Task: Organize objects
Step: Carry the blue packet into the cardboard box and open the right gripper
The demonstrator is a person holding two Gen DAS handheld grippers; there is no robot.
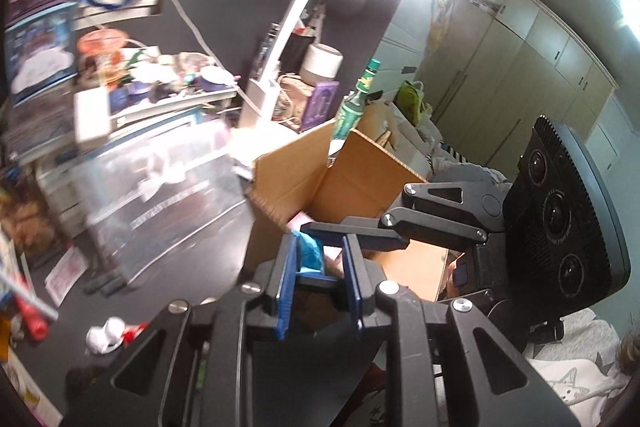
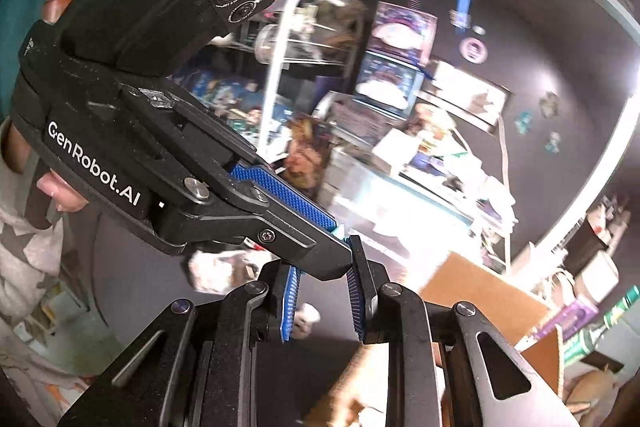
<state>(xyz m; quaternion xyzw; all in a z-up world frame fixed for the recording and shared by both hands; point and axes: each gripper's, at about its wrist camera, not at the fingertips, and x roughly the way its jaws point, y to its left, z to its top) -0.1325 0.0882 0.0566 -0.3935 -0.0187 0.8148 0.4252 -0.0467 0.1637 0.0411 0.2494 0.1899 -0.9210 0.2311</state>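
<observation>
An open cardboard box stands on the dark desk; it also shows at the lower right of the right wrist view. My left gripper hovers over the box's near edge, jaws apart, with a crumpled teal piece between the fingers, against the left pad. My right gripper is open, and its fingers cross in front of the left gripper's tips over the box. The right gripper's fingertips reach in from the right in the left wrist view. The left gripper's blue pad fills the middle of the right wrist view.
A clear plastic bin sits left of the box. A green bottle and a white lamp stand behind it. Crumpled white paper and a red item lie on the dark desk. Cluttered shelves fill the back.
</observation>
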